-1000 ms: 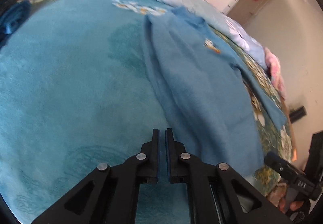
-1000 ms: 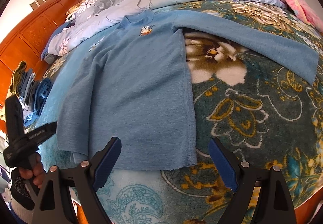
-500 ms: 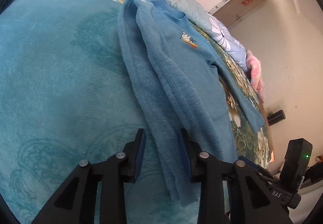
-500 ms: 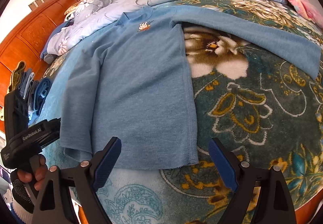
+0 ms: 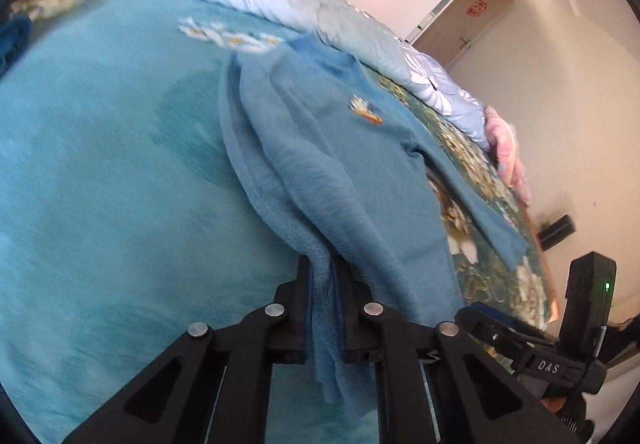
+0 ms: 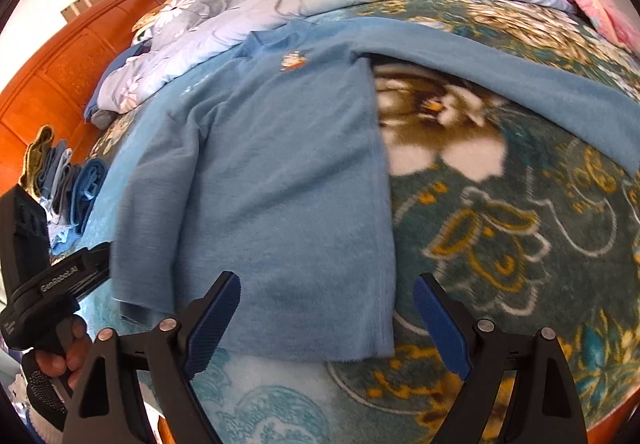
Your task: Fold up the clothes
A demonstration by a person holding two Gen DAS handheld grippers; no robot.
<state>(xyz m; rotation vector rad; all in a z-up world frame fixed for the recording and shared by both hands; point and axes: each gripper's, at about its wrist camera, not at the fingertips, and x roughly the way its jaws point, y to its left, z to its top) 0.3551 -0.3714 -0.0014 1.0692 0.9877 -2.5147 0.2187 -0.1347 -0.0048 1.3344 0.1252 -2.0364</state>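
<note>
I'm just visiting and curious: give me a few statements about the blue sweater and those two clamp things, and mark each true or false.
1. The left gripper has sweater cloth between its jaws. True; the jaws are closing on it.
2. The right gripper grips the hem. False: its jaws stand wide open above the hem, holding nothing.
3. The blue sweater lies on a floral blanket. True.
4. The sweater's outstretched sleeve is folded across the chest. False: it lies stretched out sideways on the blanket.
5. A small emblem sits near the collar. True.
</note>
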